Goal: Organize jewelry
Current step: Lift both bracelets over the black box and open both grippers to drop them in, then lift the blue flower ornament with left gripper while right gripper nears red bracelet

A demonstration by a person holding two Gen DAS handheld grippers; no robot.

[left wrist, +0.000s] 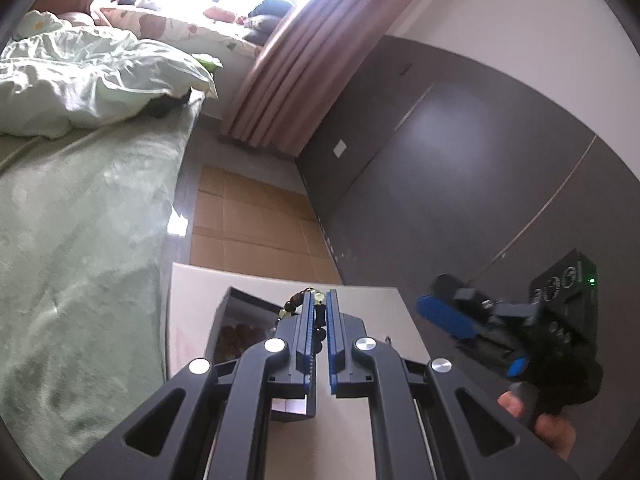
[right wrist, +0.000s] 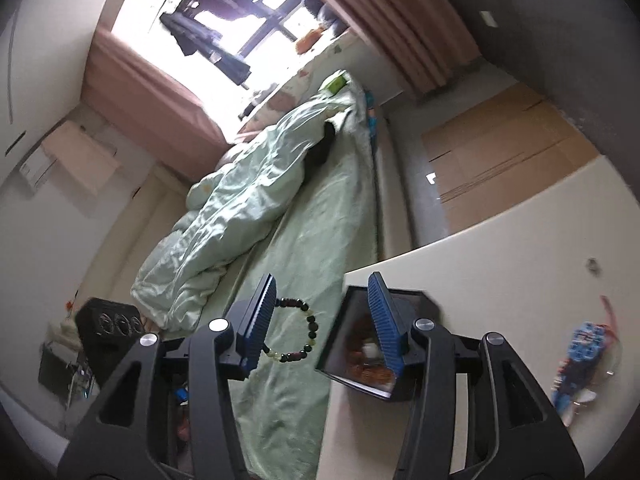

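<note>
The left gripper (left wrist: 319,320) is clamped on the bead bracelet (left wrist: 316,310) above the dark jewelry box (left wrist: 224,320) on the table (left wrist: 384,320), the right gripper (right wrist: 324,320) stands half open and empty, so next it needs lowering into the box

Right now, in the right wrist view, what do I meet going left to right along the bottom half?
Black speaker → bead bracelet over the green bedsheet → dark jewelry box on the white table → blue trinket.
</note>
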